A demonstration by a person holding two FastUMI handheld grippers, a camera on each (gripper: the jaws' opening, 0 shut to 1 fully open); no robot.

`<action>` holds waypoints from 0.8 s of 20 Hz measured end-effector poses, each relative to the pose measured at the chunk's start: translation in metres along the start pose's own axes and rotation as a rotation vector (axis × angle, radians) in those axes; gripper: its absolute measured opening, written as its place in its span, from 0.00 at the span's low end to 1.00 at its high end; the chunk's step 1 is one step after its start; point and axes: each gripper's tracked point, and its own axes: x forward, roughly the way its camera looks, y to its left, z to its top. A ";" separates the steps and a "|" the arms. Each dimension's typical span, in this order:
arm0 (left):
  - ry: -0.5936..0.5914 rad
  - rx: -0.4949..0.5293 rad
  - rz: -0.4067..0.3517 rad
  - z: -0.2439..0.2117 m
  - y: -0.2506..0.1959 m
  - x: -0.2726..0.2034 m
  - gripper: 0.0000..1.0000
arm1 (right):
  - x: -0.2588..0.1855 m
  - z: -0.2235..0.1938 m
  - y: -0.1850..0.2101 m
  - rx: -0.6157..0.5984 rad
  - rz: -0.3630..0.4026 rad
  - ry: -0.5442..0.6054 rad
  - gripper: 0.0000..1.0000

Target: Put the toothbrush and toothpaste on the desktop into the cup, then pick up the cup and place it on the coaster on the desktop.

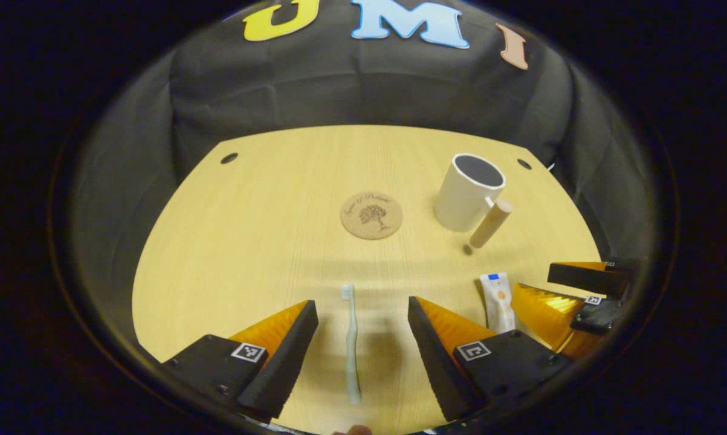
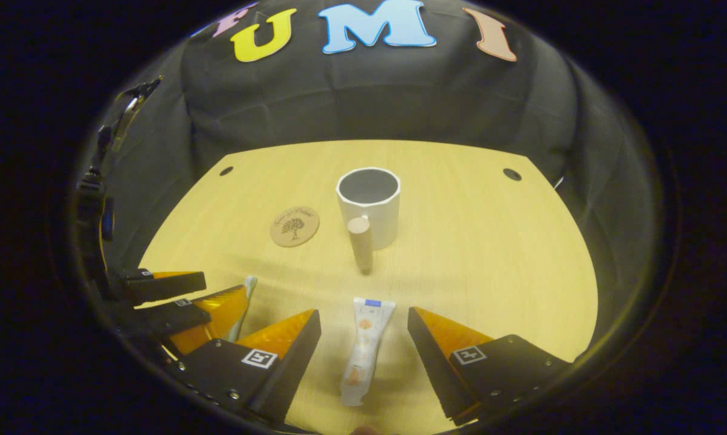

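left gripper view: toothbrush point(image 1: 352, 344) between fingers

Toothbrush point(image 2: 245, 305) mostly behind the left gripper point(image 2: 209, 296); coaster point(image 1: 371, 215) lettering too small.

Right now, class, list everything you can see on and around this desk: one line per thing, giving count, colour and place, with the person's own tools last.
Desk: one, pale wood, in front of the black cloth wall.
Cup: one, white with a wooden handle, upright and empty, toward the back of the desk.
Coaster: one, tan with a tree print, flat on the desk beside the cup, apart from it.
Toothbrush: one, pale green, lying flat between the left gripper's open fingers.
Toothpaste: one, white tube, lying flat between the right gripper's open fingers.
Left gripper: one, open over the toothbrush.
Right gripper: one, open over the toothpaste.
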 end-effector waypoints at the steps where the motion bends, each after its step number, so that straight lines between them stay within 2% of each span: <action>1: 0.039 -0.005 -0.002 -0.007 -0.001 -0.003 1.00 | 0.003 -0.003 -0.002 0.003 -0.001 0.022 0.89; 9: 0.265 -0.014 0.000 -0.038 0.000 -0.026 1.00 | 0.024 -0.035 -0.006 0.046 0.003 0.229 0.91; 13: 0.348 -0.022 -0.001 -0.047 -0.001 -0.036 0.99 | 0.034 -0.041 -0.007 0.057 -0.004 0.285 0.91; 16: 0.361 0.001 0.017 -0.047 0.004 -0.038 0.98 | 0.040 -0.047 -0.006 0.071 -0.007 0.328 0.91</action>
